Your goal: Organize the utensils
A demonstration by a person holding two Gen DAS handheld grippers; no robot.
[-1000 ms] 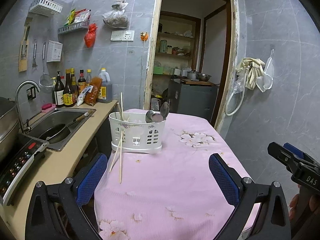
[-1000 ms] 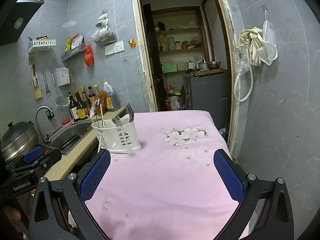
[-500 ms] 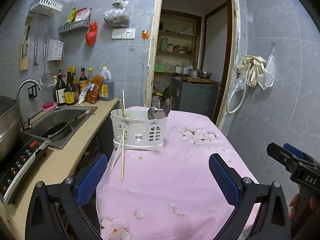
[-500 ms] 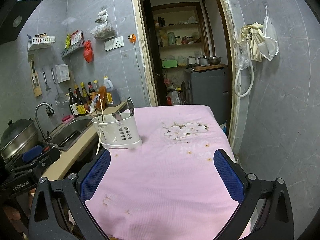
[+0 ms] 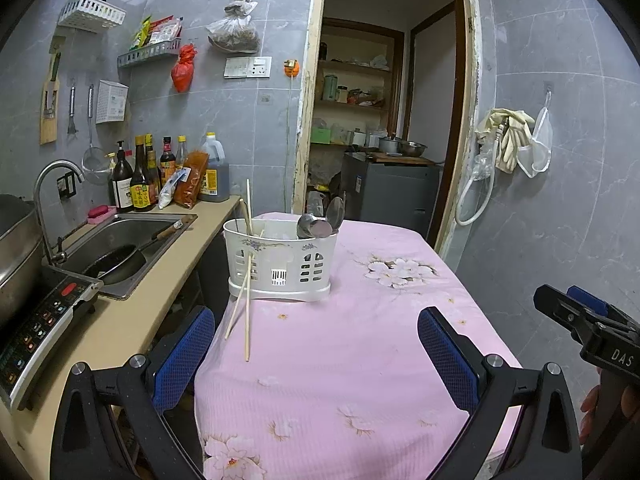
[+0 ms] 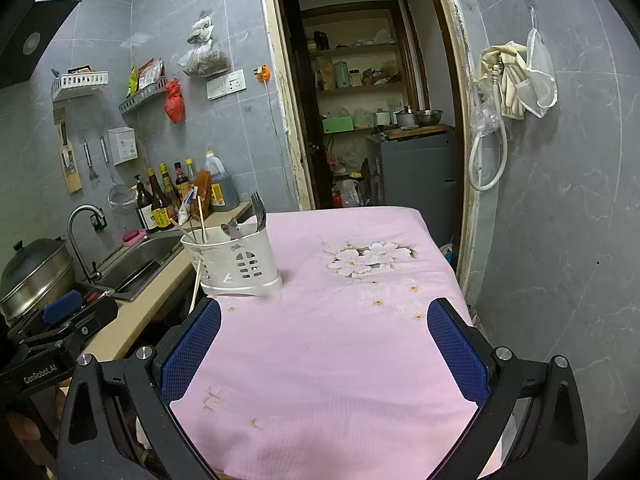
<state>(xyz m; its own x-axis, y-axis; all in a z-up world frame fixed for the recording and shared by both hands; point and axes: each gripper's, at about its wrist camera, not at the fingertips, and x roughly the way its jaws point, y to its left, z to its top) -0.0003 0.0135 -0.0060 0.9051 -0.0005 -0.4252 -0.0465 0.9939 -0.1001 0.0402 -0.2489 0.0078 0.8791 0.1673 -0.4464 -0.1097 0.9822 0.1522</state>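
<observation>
Both the left gripper (image 5: 316, 346) and right gripper (image 6: 324, 338) hover with jaws spread wide, holding nothing. The white utensil caddy (image 5: 280, 258) sits on the pink tablecloth (image 5: 352, 360), two chopsticks (image 5: 245, 304) leaning against its front; spoons, probably, inside.

Right gripper (image 5: 600, 328) body, left wrist view: "DAS"
Left gripper (image 6: 56, 344) body, right wrist view: "GenRobot.AI"
Bottle labels by the sink: too small to read

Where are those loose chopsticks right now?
In the left wrist view, the chopsticks lean against the front left of the white caddy, tips resting on the pink tablecloth near the table's left edge, beside the counter.
</observation>
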